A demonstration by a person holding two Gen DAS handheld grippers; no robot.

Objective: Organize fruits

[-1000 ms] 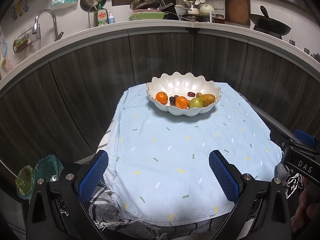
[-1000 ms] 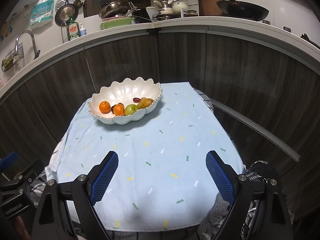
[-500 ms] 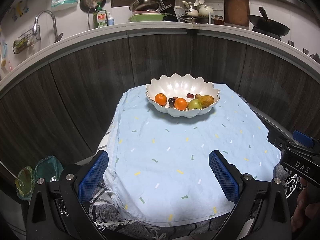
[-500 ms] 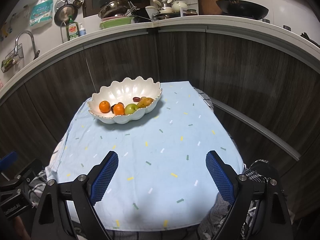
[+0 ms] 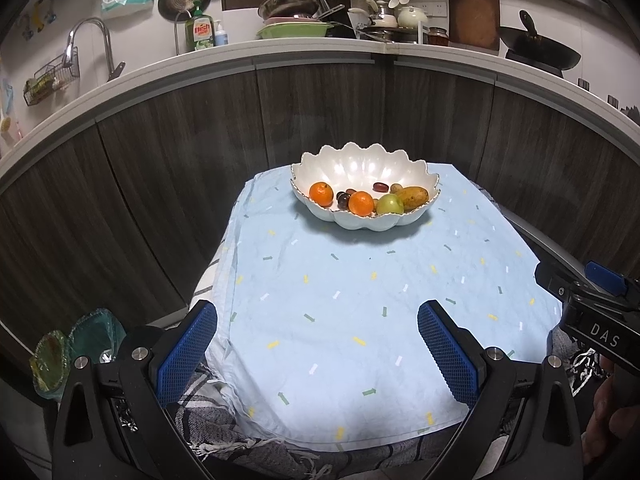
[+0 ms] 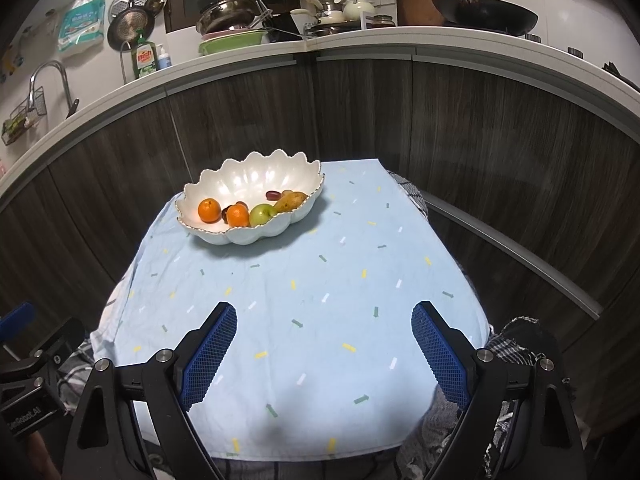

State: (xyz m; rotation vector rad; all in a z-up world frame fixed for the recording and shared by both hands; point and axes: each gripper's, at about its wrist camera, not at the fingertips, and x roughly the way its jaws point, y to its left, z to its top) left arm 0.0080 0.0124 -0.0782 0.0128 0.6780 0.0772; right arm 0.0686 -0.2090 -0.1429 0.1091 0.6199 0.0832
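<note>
A white scalloped bowl [image 5: 360,168] [image 6: 248,178] stands at the far end of a light blue cloth [image 5: 360,300] [image 6: 320,300]. In it lie two oranges [image 5: 321,194] [image 5: 361,203], a green apple [image 5: 390,205], a yellow-brown mango [image 5: 412,197] and several small dark fruits [image 5: 343,199]. My left gripper [image 5: 318,346] is open and empty over the near edge of the cloth. My right gripper [image 6: 324,350] is open and empty, also at the near edge. Both are well short of the bowl.
Dark wood cabinet fronts [image 5: 200,160] curve close behind the table, under a white counter with a sink tap [image 5: 94,40], dishes and a wok [image 5: 540,50]. A checked cloth [image 6: 520,344] hangs below the blue one. Green glass dishes [image 5: 72,352] sit low at the left.
Both grippers have drifted slightly back and up, so the bowl sits a little higher in the views. Jaws stay open and the fruits have not moved.
</note>
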